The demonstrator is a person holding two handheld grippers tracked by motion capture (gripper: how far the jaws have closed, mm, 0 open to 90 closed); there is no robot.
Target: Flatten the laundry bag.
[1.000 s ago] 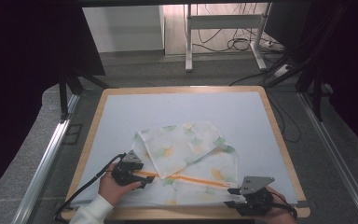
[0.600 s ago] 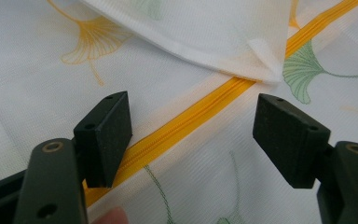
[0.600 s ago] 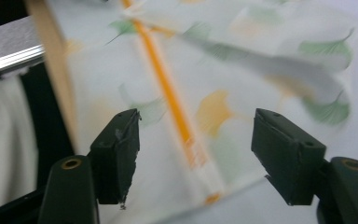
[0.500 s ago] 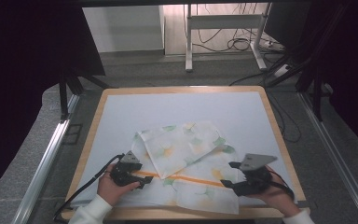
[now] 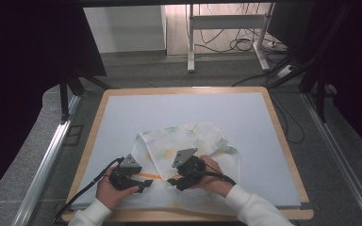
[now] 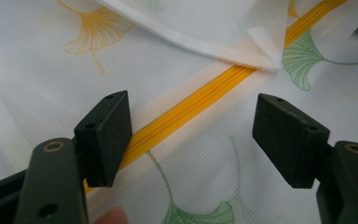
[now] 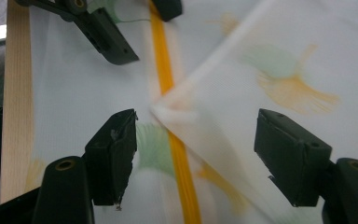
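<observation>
A white cloth cover (image 5: 193, 141) printed with green and orange ginkgo leaves lies crumpled on the front half of the table. An orange zipper (image 5: 148, 176) runs along its near side. My left gripper (image 5: 145, 183) is open low over the zipper (image 6: 205, 93), which passes diagonally between its jaws. My right gripper (image 5: 172, 181) is open too, facing the left one from the right. A folded corner of the cloth (image 7: 168, 109) lies between the right gripper's jaws (image 7: 196, 135), over the zipper (image 7: 182, 158). The left gripper (image 7: 142, 25) shows just beyond, a short gap away.
The table has a pale mat (image 5: 184, 108) inside a wooden rim (image 5: 275, 122), and bare mat lies behind and on both sides of the cloth. The wooden front edge (image 7: 16, 93) is close to both grippers. Black frame posts (image 5: 66, 94) and floor cables (image 5: 240, 44) stand beyond.
My right gripper has swung left from the table's front right corner onto the cloth, ending close to the left gripper. The left gripper has stayed at the zipper.
</observation>
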